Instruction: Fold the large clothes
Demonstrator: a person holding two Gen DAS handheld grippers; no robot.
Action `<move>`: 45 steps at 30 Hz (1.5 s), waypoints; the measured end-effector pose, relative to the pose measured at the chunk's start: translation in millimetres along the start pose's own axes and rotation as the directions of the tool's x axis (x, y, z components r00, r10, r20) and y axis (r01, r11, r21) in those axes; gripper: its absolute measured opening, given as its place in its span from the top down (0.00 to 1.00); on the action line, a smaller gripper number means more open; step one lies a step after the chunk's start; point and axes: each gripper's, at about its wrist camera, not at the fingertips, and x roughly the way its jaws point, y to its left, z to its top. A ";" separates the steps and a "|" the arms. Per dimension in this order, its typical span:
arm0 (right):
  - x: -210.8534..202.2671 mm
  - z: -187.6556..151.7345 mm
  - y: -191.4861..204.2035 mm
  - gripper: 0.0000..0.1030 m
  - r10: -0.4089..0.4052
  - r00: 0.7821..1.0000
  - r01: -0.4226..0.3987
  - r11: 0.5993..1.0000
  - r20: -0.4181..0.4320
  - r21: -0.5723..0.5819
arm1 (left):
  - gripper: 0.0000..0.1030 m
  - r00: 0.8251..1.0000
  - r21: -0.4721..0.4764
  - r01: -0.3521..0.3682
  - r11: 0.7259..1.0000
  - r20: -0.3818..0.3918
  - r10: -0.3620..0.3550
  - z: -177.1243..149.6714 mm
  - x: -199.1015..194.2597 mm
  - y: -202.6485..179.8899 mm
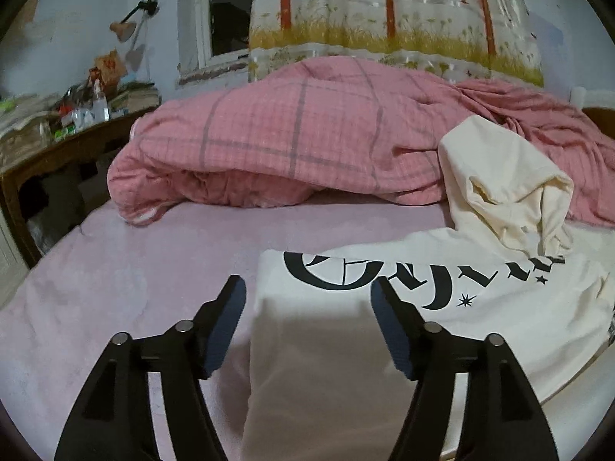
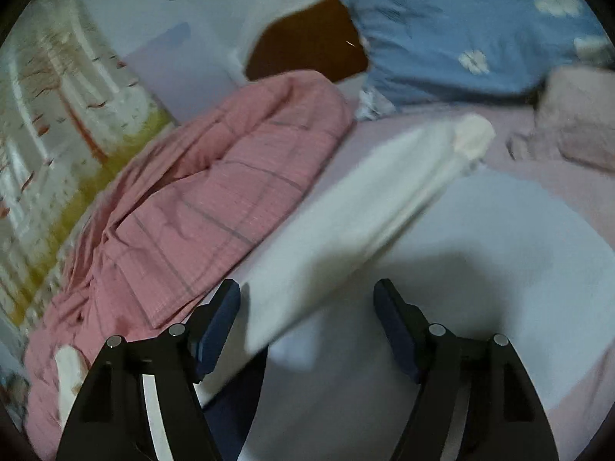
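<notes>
On the far left of the left wrist view, a cluttered wooden desk (image 1: 77, 130) stands beside the bed, well apart from the work. Next comes the bare lilac sheet (image 1: 127, 269), then the left gripper (image 1: 307, 303), jaws spread, nothing pinched; its left pad hangs over the sheet and its right pad over the cream garment (image 1: 319, 349). That garment, printed with black lettering (image 1: 415, 280), lies flat on the sheet with a straight folded edge on its left side, while a loose bunched part (image 1: 511, 199) stands up at its far right against the pink checked quilt (image 1: 292, 138).

The right wrist view is smeared by motion. From left: the quilt, then a long cream sleeve (image 2: 357, 199) stretched diagonally across the sheet, then the right gripper (image 2: 307, 307), also spread and empty, above pale fabric; whether that is the same garment cannot be told. A blue pillow (image 2: 472, 30) lies beyond.

The fold looks partly done. To finish well, each gripper should probably take a single layer at an edge, lay the bunched part and sleeve flat inward, and smooth before folding again, keeping clear of the quilt.
</notes>
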 end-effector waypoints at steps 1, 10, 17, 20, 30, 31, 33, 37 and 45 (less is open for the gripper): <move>4.5 1.4 3.3 0.28 0.004 1.000 -0.004 1.000 -0.005 -0.027 | 0.27 1.000 0.015 -0.006 1.000 0.013 0.006 -0.2 -2.6 -3.5; -6.8 -18.2 56.8 0.85 -0.094 0.987 0.130 0.944 0.132 -0.302 | 0.25 0.990 0.146 -0.140 0.979 0.055 0.133 -1.3 -6.1 -28.5; -77.0 -31.5 104.3 0.94 -0.087 0.969 0.164 0.928 0.233 -0.336 | 0.25 0.981 0.141 -0.142 0.980 0.152 0.120 5.0 -32.0 -28.3; -100.3 -39.8 127.0 0.94 -0.040 0.961 0.149 0.908 0.275 -0.391 | 0.25 0.980 0.156 -0.124 0.980 0.176 0.096 6.7 -42.7 -34.3; -152.8 -99.4 267.5 0.94 0.163 0.983 -0.100 0.863 0.086 -0.495 | 0.25 0.983 -0.015 -0.034 0.999 0.178 0.036 25.3 -61.0 -11.9; -157.1 -116.0 290.0 0.94 0.194 0.980 -0.151 0.854 0.036 -0.499 | 0.25 0.983 -0.036 -0.026 0.999 0.182 0.032 26.8 -62.7 -7.0; -160.3 -148.0 325.5 0.94 0.234 0.972 -0.202 0.819 -0.009 -0.537 | 0.25 0.971 -0.045 -0.046 0.998 0.235 0.055 25.9 -71.3 -4.3; -99.8 -232.9 378.5 0.94 0.121 0.946 -0.279 0.774 -0.300 -0.569 | 0.25 0.952 -0.029 -0.072 0.997 0.298 0.078 26.8 -84.7 -10.5; -77.7 -316.1 362.6 0.78 0.156 0.888 -0.397 0.733 -0.431 -0.552 | 0.25 0.953 0.080 -0.022 0.997 0.303 -0.003 23.8 -85.2 -33.4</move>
